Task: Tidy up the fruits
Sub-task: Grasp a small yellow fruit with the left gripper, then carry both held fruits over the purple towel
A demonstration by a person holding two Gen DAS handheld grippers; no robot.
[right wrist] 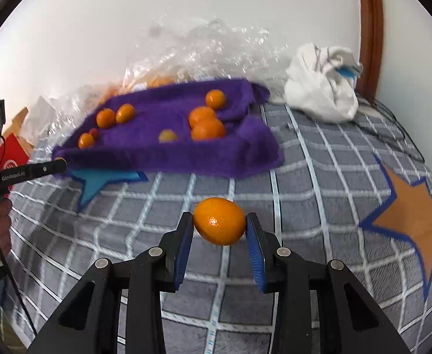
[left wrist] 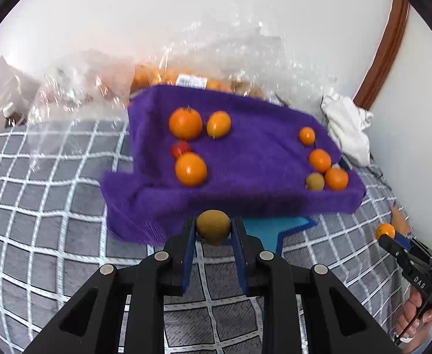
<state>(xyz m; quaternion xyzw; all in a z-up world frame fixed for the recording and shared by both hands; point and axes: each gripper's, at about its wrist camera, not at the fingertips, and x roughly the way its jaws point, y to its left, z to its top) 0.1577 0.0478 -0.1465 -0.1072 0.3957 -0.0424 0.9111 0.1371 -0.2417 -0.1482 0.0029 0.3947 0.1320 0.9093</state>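
Observation:
A purple towel (left wrist: 245, 153) lies on the checked bedspread and holds several orange fruits: a left group (left wrist: 185, 122) with a small red fruit (left wrist: 180, 148), and a right group (left wrist: 320, 160) with a brownish fruit (left wrist: 315, 181). My left gripper (left wrist: 213, 230) is shut on a brownish-yellow round fruit (left wrist: 213, 226) just in front of the towel's near edge. My right gripper (right wrist: 219, 227) is shut on an orange fruit (right wrist: 219, 224) above the bedspread, short of the towel (right wrist: 168, 135). It also shows in the left wrist view (left wrist: 385, 231), far right.
Clear plastic bags (left wrist: 186, 67) holding more orange fruit sit behind the towel against the wall. A white cloth bundle (right wrist: 322, 85) lies at the back right near a brown wooden frame (right wrist: 369, 29). The bedspread (right wrist: 319, 177) has blue and orange star patches. A red box (right wrist: 8, 159) stands left.

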